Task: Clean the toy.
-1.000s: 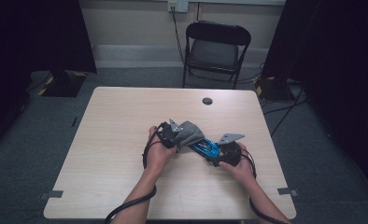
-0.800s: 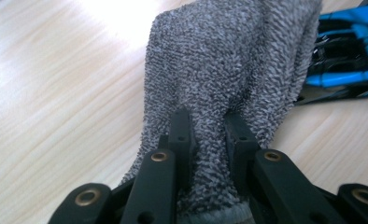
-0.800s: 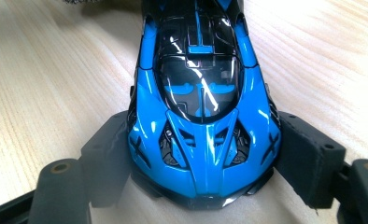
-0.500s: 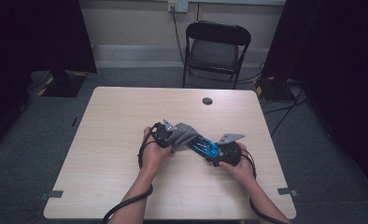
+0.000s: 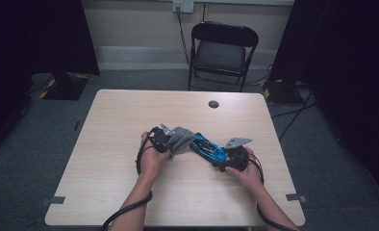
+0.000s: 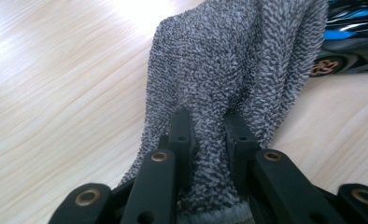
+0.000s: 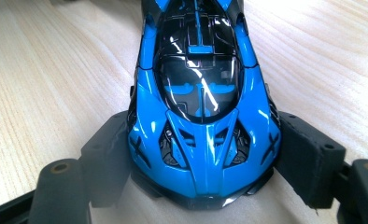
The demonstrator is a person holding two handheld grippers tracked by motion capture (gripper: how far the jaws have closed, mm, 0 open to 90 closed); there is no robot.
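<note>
In the left gripper view my left gripper (image 6: 208, 126) is shut on a bunched grey terry cloth (image 6: 229, 60). The cloth reaches forward to a blue and black toy car (image 6: 355, 28). In the right gripper view my right gripper (image 7: 205, 140) is shut on the car (image 7: 203, 93), one pad on each flank near one end. From above, the left gripper (image 5: 170, 139), cloth (image 5: 182, 136), car (image 5: 208, 148) and right gripper (image 5: 221, 158) lie in one slanting line at the middle of the table (image 5: 106, 192). The cloth lies against the car's far end.
A small black round disc (image 5: 213, 104) sits near the table's far edge. A black folding chair (image 5: 223, 48) stands behind the table. Cables trail from both grippers toward the near edge. Dark stands flank the room.
My left hand has drawn the gripper and the cloth a little to the left, away from the car. The right gripper and the car have stayed put.
</note>
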